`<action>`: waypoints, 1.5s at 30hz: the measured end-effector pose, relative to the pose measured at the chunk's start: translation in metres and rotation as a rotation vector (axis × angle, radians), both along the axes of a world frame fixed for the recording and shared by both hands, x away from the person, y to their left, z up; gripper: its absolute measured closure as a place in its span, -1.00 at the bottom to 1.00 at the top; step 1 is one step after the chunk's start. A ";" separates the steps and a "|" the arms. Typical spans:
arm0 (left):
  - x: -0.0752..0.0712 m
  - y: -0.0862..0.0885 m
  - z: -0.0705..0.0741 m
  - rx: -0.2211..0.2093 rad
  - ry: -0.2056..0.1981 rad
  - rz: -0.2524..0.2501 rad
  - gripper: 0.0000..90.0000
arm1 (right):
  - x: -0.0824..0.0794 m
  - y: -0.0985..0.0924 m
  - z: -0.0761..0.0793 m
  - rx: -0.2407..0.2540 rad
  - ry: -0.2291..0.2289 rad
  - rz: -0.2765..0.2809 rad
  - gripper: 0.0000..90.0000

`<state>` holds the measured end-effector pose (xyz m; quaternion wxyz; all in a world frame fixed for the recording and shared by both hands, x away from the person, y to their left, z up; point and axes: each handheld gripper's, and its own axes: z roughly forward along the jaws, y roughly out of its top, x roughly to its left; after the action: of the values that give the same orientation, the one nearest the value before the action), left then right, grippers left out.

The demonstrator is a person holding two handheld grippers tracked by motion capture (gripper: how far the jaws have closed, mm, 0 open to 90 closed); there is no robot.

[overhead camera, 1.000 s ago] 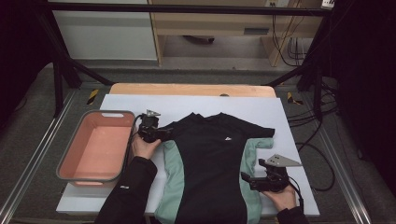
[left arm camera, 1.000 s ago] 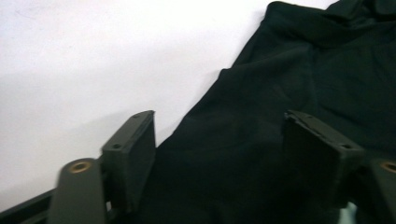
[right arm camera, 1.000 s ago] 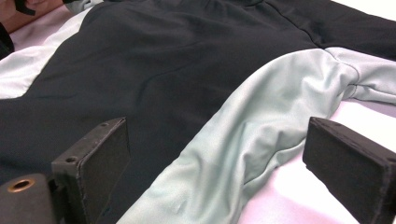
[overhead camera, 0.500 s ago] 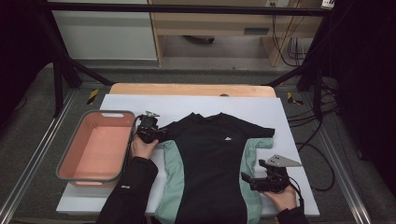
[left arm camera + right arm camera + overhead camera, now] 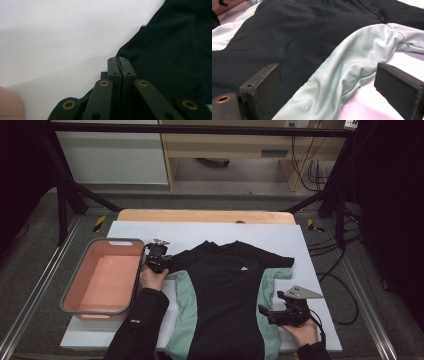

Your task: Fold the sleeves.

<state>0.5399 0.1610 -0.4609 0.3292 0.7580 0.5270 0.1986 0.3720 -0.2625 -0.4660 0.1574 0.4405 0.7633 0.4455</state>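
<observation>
At the shirt's (image 5: 225, 295) left sleeve, the left claw (image 5: 159, 261) has just been closing and now pinches the black cloth edge (image 5: 140, 62), while the right claw (image 5: 329, 87) stands wide over the pale green side panel (image 5: 352, 65) near the hem. The shirt lies flat, front up, on the white sheet (image 5: 320, 245), beside the pink tub (image 5: 75, 305). To fold cleanly, the right claw should probably grip the hem edge first, then both lift together, keeping the cloth taut.
</observation>
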 end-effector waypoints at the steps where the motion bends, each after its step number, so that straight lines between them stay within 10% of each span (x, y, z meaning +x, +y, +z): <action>1: -0.002 -0.001 0.004 -0.006 -0.021 -0.003 0.97 | 0.000 0.000 0.000 -0.001 -0.002 0.000 -0.82; 13: -0.017 -0.021 0.039 -0.106 -0.098 -0.107 0.98 | 0.000 0.000 0.000 -0.001 0.000 0.001 -0.82; 19: -0.021 -0.050 0.045 -0.086 -0.100 -0.177 0.98 | 0.000 0.000 0.001 -0.003 0.000 0.004 -0.82; 33: -0.020 -0.100 0.019 -0.077 -0.010 -0.249 0.98 | 0.000 0.000 0.001 -0.001 -0.005 0.009 -0.82; 45: -0.017 -0.097 0.012 -0.092 0.027 -0.306 0.72 | -0.001 0.001 0.001 0.001 0.001 0.012 -0.82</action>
<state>0.5229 0.0636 -0.4486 0.3829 0.8161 0.4182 0.1115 0.3713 -0.2614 -0.4649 0.1540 0.4364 0.7658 0.4465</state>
